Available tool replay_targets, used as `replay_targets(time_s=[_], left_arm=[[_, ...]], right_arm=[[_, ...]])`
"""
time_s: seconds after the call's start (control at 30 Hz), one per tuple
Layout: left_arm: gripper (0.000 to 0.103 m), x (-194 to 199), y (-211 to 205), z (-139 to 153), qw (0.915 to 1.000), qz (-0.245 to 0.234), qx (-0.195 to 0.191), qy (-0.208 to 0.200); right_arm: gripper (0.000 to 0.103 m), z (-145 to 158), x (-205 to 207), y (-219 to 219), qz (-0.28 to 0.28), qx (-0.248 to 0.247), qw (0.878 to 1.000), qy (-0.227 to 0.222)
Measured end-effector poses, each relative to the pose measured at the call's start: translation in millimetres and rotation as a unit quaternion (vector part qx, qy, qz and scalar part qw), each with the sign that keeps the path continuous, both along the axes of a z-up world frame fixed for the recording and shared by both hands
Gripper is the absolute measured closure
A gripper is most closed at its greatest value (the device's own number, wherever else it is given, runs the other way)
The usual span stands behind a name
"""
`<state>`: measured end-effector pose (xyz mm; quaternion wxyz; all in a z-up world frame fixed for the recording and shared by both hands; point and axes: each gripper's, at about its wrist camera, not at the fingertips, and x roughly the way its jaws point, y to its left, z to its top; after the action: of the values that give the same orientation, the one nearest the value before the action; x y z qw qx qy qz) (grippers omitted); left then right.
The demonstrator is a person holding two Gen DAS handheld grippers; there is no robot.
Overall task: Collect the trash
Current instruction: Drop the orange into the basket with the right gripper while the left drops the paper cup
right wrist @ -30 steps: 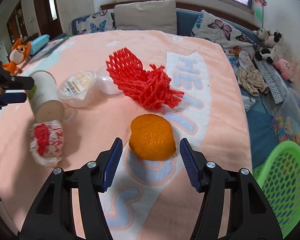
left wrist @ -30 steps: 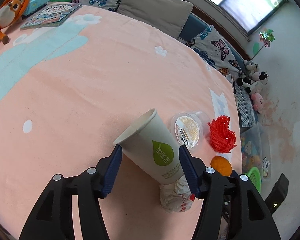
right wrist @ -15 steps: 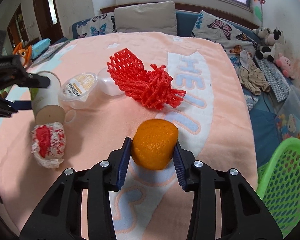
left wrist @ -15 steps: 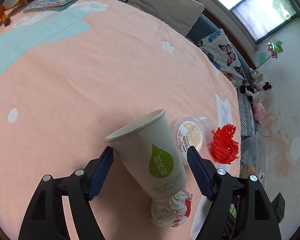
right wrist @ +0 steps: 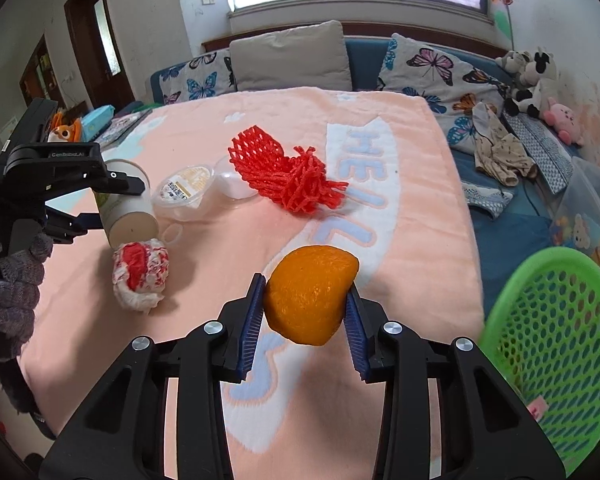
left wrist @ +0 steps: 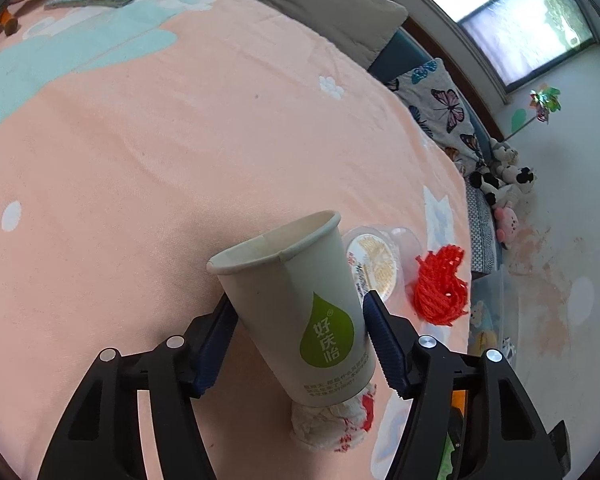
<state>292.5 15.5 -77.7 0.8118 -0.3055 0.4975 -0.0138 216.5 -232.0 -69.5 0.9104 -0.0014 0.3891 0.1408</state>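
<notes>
Peach blanket (right wrist: 420,184) covers the bed and serves as the work surface, with a red foam net (right wrist: 288,176) lying near its middle as the reference landmark. Left of the net, the left gripper (left wrist: 296,324) has its jaws closing around a tilted paper cup (left wrist: 300,300), both blue pads against the cup wall, with a crumpled wrapper (right wrist: 140,276) lying on the blanket just below the cup base. Nearer the camera than the net, the right gripper (right wrist: 306,312) is closing with both pads pressed on an orange peel (right wrist: 310,292) held clear of the blanket, and a green basket (right wrist: 556,344) sits to the right beyond the blanket edge.
</notes>
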Motion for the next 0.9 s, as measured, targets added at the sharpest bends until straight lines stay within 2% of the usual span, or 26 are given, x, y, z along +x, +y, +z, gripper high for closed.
replay_targets(time_s=[0.17,0.37,0.67,0.9], left_arm=[[0.042,-13.2,-5.5,22.7,0.9995,-0.023,0.005,-0.023],[0.042,-28.2,-27.9,52.5,0.9961,-0.07,0.004,-0.053],[0.042,-36.9,-106.5,73.9,0.9846,-0.159,0.002,-0.072],[0.042,-42.0,-185.1,76.4,0.9689,-0.236,0.012,-0.072]], right_arm=[[0.065,9.2,-19.6,-14.8,-0.016,0.006,1.0,-0.01],[0.065,17.6,-45.0,-53.3,-0.061,0.005,0.998,-0.018],[0.064,9.9,-79.7,-143.4,-0.167,-0.013,0.986,0.0],[0.059,-4.3,-100.0,-194.7,-0.229,-0.01,0.973,0.017]])
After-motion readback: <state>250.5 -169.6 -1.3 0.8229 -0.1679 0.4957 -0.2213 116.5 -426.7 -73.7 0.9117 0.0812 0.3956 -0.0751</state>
